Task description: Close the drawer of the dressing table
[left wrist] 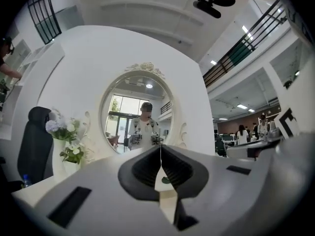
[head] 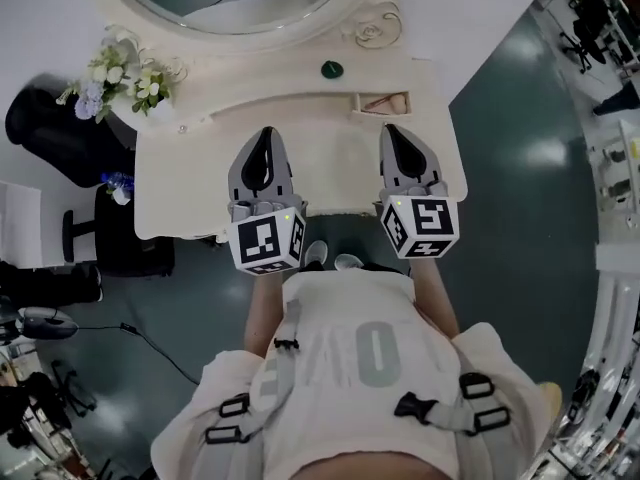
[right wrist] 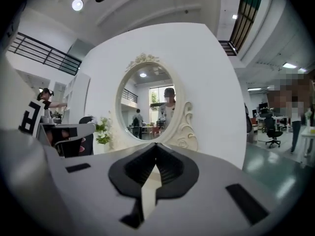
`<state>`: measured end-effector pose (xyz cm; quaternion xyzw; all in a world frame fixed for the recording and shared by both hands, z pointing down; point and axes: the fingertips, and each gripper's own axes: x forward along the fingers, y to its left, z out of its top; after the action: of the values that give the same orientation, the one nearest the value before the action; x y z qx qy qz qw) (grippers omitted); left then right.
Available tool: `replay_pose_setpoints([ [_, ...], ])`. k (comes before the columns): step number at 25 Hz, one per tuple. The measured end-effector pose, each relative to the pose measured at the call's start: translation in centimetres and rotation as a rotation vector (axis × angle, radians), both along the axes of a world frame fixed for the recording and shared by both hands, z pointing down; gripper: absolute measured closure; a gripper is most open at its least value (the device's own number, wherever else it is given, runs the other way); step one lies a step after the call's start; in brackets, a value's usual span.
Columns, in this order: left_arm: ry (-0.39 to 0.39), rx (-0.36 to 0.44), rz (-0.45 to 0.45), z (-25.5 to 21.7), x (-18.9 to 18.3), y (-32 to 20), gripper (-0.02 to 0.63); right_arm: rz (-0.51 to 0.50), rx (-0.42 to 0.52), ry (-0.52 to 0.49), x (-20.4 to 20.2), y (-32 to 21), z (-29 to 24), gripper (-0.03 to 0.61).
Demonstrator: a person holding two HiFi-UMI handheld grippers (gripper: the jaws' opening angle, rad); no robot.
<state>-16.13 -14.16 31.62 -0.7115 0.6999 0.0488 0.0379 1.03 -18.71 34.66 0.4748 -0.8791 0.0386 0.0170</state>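
Dressing table [head: 190,183] with oval mirror [head: 240,3], seen from above; a person is standing at its front edge.

Both tools are pointing level across the tabletop toward the mirror. The left gripper [head: 266,133] is keeping its jaws pressed together with nothing between them. The right gripper [head: 392,129] is doing the same, jaws closed and empty.

The drawer [head: 385,101] appears to be the small tray jutting out of the raised back ledge near the table's back right corner. It is lying just ahead of the right gripper and showing a tan interior.

Handling, as a judgement: it is looking like a small, light, rigid box running on plain slides. A square push on the middle of its front face with closed jaw tips should be serving better than any grasp. An off-centre push may be skewing and jamming it.

Hard to read: the drawer's front face and any knob are facing away from the head camera. What is lying inside cannot be told. Neither gripper view is showing the drawer. The grippers and the person's body are covering the table's front edge, so any drawer below it is staying unseen.
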Motion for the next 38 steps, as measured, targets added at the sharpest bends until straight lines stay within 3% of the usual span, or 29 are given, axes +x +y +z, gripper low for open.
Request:
replay_pose_setpoints([
  [10, -0.023, 0.005, 0.123, -0.7, 1.1, -3.2, 0.594, 0.138, -0.014, -0.013, 2.3, -0.2, 0.0, 0.569],
  [24, -0.026, 0.005, 0.12, -1.2, 2.9, -4.8, 0.594, 0.122, -0.018, -0.02, 3.9, -2.1, -0.2, 0.565],
  [31, -0.032, 0.003, 0.084, -1.3, 2.7, -4.6, 0.594, 0.041, -0.069, -0.036, 3.1, -3.2, -0.1, 0.393],
  [36, -0.031, -0.011, 0.057, -0.5, 1.8, -4.3, 0.594, -0.032, -0.083, 0.112, 1.7, -4.9, 1.4, 0.286],
  [38, -0.033, -0.018, 0.052, -0.1, 1.6, -4.3, 0.594, -0.035, -0.097, 0.136, 1.5, -5.5, 2.4, 0.282],
])
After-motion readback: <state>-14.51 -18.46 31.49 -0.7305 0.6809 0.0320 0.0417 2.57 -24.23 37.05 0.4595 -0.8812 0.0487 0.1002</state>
